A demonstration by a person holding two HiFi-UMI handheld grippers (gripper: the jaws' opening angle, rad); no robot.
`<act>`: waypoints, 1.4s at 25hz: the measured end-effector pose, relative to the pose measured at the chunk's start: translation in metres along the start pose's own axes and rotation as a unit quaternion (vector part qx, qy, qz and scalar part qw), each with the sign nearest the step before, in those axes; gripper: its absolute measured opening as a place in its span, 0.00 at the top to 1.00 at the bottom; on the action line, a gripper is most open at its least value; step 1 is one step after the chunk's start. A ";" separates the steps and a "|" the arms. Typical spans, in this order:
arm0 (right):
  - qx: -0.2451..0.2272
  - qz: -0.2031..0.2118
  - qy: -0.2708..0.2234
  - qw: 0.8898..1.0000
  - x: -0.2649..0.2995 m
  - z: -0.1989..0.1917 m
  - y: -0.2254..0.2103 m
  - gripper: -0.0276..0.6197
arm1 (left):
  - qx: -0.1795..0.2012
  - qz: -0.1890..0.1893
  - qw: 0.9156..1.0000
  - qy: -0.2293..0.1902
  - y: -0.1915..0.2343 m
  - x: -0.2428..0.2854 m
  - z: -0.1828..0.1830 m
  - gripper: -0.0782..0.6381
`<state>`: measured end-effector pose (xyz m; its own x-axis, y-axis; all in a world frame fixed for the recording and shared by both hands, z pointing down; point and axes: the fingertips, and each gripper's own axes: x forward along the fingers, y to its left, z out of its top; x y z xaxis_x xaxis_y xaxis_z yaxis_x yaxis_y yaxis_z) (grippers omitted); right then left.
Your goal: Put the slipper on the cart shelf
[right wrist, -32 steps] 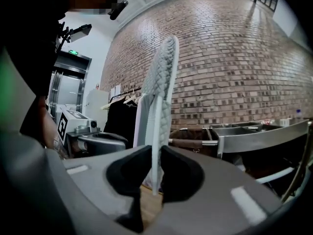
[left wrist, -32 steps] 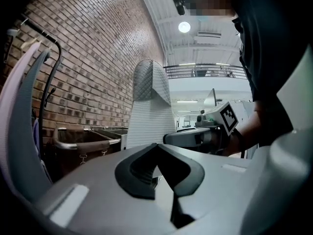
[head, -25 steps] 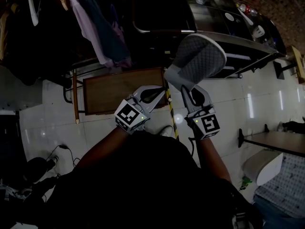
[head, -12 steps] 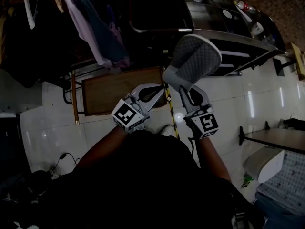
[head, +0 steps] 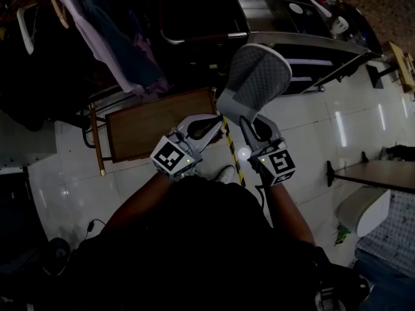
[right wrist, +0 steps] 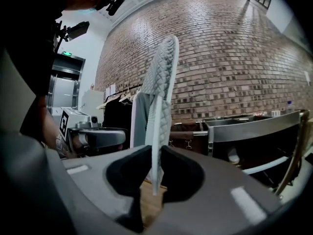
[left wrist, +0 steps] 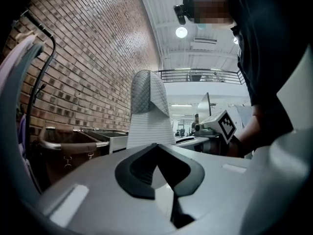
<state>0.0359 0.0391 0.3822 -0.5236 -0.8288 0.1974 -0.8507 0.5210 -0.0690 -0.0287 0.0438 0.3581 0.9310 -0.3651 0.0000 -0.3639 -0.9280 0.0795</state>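
Observation:
A grey quilted slipper with a white ribbed sole stands upright in the air in front of the metal cart. My right gripper is shut on the slipper's lower edge. In the right gripper view the thin sole edge of the slipper sits pinched between the dark pads of my right gripper, and the cart's shelf rails lie to the right. My left gripper hovers beside it, shut and holding nothing. From my left gripper I see the slipper straight ahead.
A low wooden table stands on the white tile floor below the grippers. Clothes hang on a rack at the upper left. Yellow-black floor tape runs under my hands. Another table and a white seat are at the right.
Both grippers and the slipper have drifted slightly left and up in the head view, nearer the cart. The right grip on the slipper is unchanged.

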 end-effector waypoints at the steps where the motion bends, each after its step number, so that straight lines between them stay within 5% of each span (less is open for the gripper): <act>1: 0.002 -0.003 0.001 1.000 -0.003 -0.002 -0.002 0.86 | 0.000 -0.003 1.000 0.002 -0.002 0.003 -0.002 0.89; 25: 0.054 -0.083 0.019 0.995 -0.131 -0.062 -0.117 0.86 | 0.016 -0.070 0.997 0.037 -0.095 0.132 -0.022 0.89; 35: 0.077 -0.117 0.043 0.989 -0.125 -0.088 -0.165 0.86 | 0.016 -0.106 0.993 0.046 -0.079 0.177 -0.037 0.89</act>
<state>0.2458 0.0744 0.4547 -0.3108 -0.8991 0.3081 -0.9487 0.2737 -0.1584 0.1655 0.0552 0.3890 0.9849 -0.1543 0.0782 -0.1589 -0.9857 0.0561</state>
